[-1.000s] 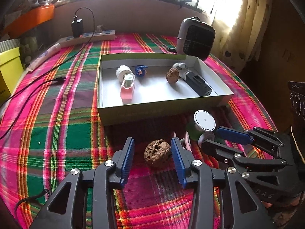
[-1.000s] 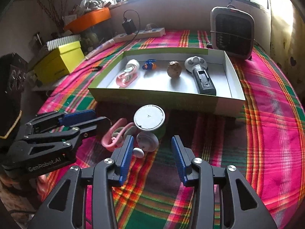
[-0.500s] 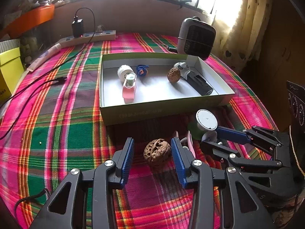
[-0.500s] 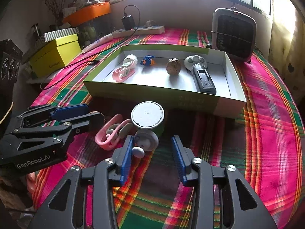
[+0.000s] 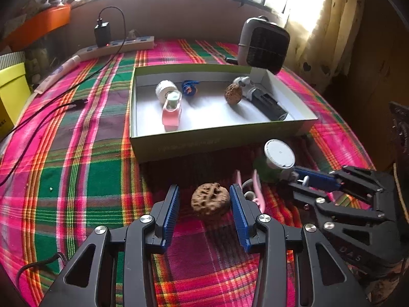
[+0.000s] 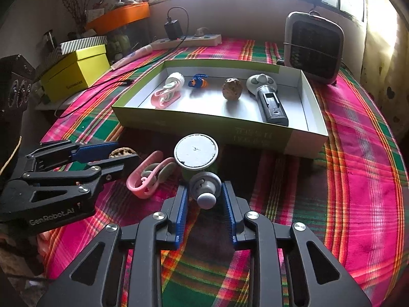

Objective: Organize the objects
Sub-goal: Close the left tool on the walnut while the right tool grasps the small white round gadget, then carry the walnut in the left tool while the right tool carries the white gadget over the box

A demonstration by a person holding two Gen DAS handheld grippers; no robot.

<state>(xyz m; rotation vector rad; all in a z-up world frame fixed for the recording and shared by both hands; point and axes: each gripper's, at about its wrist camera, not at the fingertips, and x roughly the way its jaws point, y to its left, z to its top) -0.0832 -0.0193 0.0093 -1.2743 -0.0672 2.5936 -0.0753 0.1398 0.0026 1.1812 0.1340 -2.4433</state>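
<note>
My right gripper (image 6: 205, 198) has just been closing, and its blue pads now clamp the small grey knobbed piece (image 6: 206, 189) that earlier sat beside its left finger. My left gripper (image 5: 204, 199) has not budged: fingers apart around the walnut (image 5: 210, 200), not touching it. At twelve o'clock from the right gripper stands the white-lidded green jar (image 6: 196, 153), the open tray (image 6: 255, 135) beyond it.

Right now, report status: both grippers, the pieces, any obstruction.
Left gripper open around walnut. Right gripper just closed, shut on grey knob. Pink clip lies between.
</note>
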